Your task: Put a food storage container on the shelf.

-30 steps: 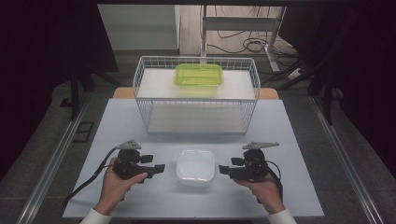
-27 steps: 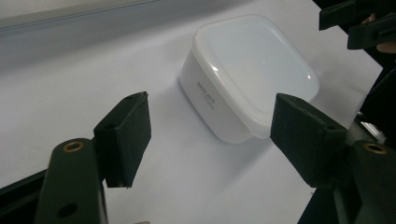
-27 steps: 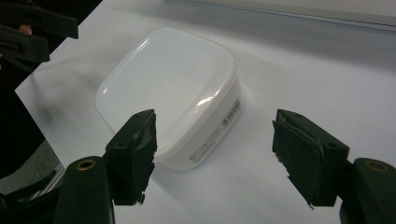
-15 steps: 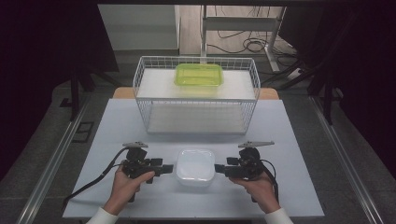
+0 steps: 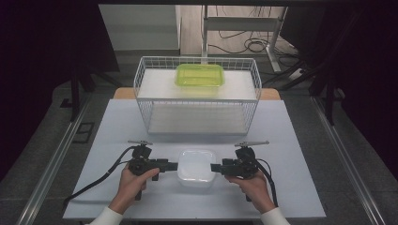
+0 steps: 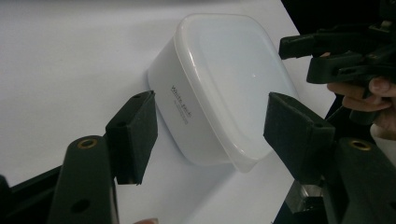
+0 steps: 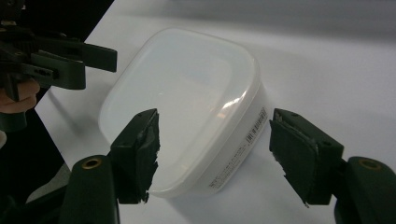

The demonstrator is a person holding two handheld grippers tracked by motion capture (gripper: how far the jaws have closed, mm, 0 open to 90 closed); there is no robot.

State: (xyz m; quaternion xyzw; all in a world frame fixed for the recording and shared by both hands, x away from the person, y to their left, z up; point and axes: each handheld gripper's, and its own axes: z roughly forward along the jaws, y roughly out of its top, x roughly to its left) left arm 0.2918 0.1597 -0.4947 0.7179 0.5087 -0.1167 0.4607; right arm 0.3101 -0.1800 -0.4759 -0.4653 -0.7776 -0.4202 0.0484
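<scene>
Table (image 5: 141, 122): a pale sheet covers the whole work surface; everything below stands on it.
Wire basket (image 5: 150, 82): at 12 o'clock from the hands, well apart from them, with a green lidded box (image 5: 199, 75) resting high at its far side.
White lidded container (image 5: 197, 168): near the front edge of the table, between the two grippers; squarish with rounded corners, lid on, only slightly longer from side to side in the high view (hard to call a true long axis).
Left gripper (image 5: 172, 165): at 9 o'clock from the container, jaws pointing toward 3 o'clock, tips just beside its left wall.
Right gripper (image 5: 216, 167): at 3 o'clock from the container, pointing toward 9 o'clock, tips just beside its right wall.
Nearer hand: neither; both stand about equally close, mirrored across the container.
Left fingers (image 6: 135, 135): spread wide with the container's corner ahead of them, pads apart from the plastic; the jaws have just been closing a little.
Right fingers (image 7: 137, 149): also wide, the container's near edge reaching between them (no pad pressing on it); these jaws have just been closing slightly too.
Deciding relation: the container lies straight ahead of both pairs of fingers, so my judgement is that a two-sided pinch from 9 and 3 o'clock comes next.
</scene>
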